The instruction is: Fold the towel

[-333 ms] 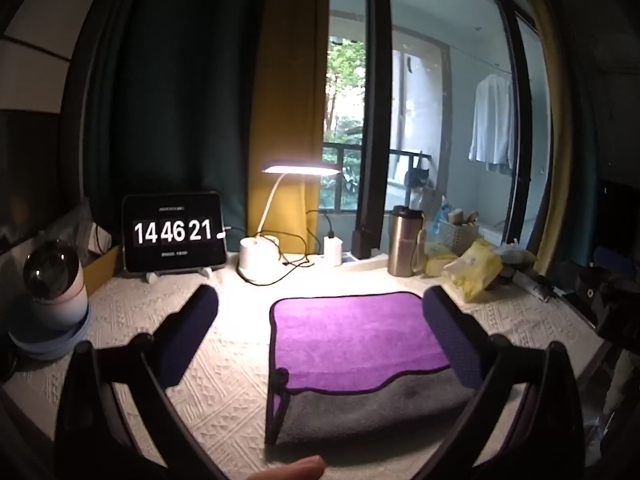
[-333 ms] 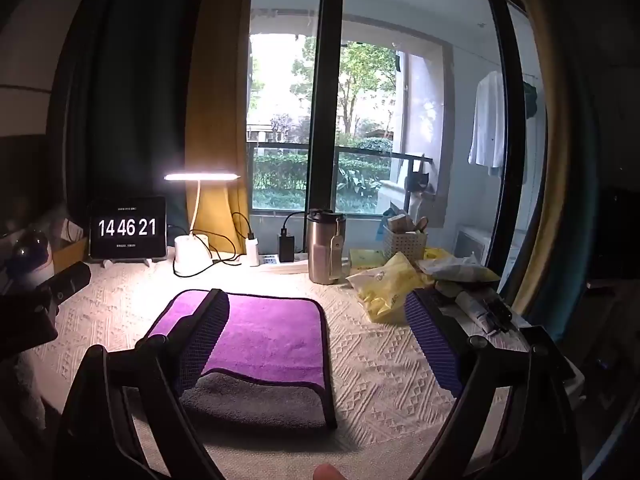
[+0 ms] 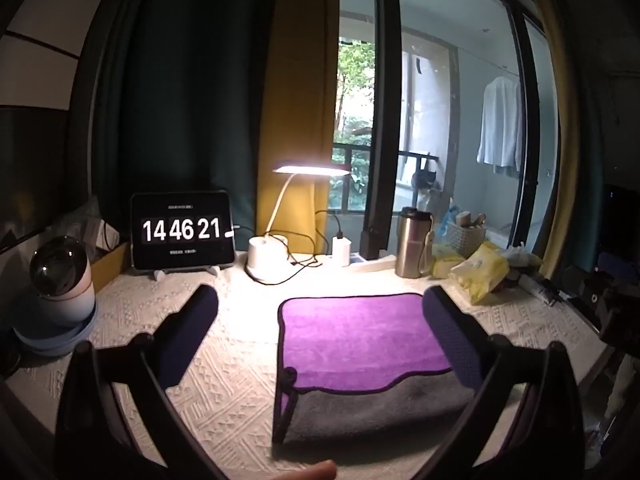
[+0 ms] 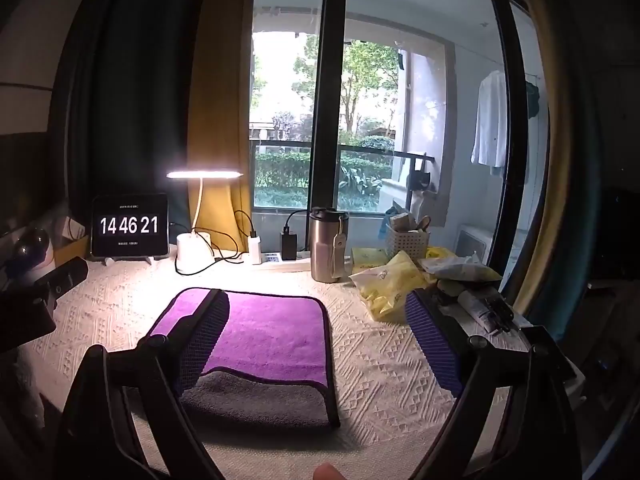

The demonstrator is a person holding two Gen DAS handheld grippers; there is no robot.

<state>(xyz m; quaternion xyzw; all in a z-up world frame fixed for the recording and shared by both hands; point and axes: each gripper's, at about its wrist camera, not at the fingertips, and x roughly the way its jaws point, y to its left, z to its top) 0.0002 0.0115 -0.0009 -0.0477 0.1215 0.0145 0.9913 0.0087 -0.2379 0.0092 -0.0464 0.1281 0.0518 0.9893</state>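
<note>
A purple towel with a grey underside (image 3: 356, 336) lies folded on the white knitted tablecloth, its grey layer showing at the near edge. It also shows in the right wrist view (image 4: 272, 340). My left gripper (image 3: 320, 320) is open and empty, held above the table with the towel's left edge between its fingers. My right gripper (image 4: 316, 332) is open and empty, with the towel's right edge between its fingers. Neither gripper touches the towel.
At the back stand a tablet clock (image 3: 182, 232), a lit desk lamp (image 3: 268, 256), a charger (image 3: 341, 250) and a steel tumbler (image 3: 412, 242). Yellow bags and clutter (image 4: 392, 280) lie at the right. A round device (image 3: 60, 284) sits at the left.
</note>
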